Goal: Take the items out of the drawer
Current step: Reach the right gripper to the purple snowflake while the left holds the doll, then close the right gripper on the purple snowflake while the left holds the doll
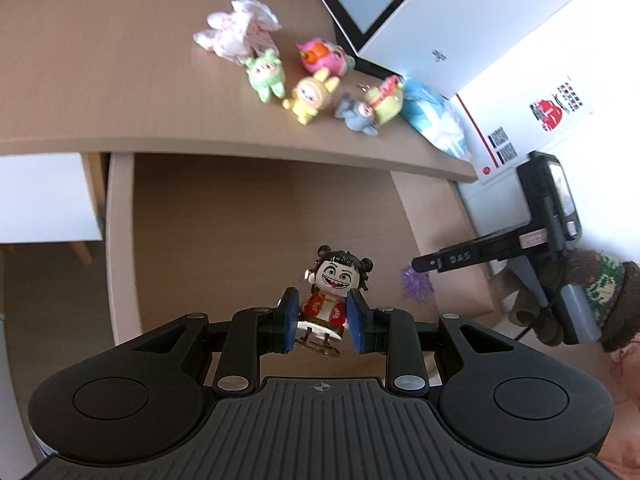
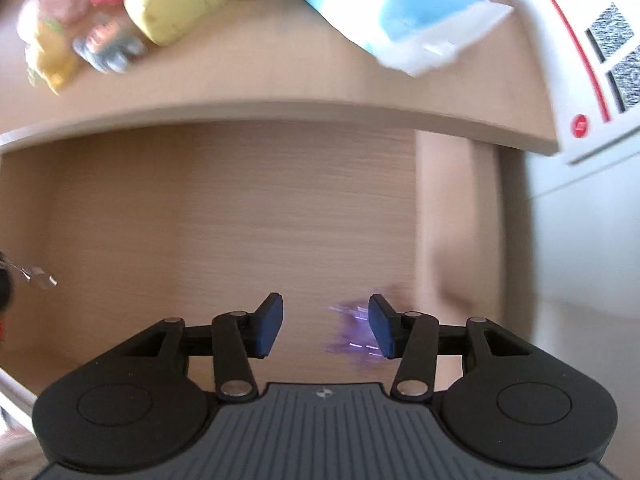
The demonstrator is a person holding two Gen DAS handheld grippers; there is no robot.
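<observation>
Jaws of the left gripper point(image 1: 323, 322) clamp a grinning figurine point(image 1: 334, 294); the right gripper point(image 2: 325, 326) gapes, a blurred purple tuft point(image 2: 354, 334) seemingly beside one pad.

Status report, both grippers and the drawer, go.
Left gripper shut on doll figure, over the open drawer. Right gripper open, purple tinsel ball by one finger, ungripped. Nothing in the way.

wrist views down, sharing drawer point(image 1: 256, 216)
</observation>
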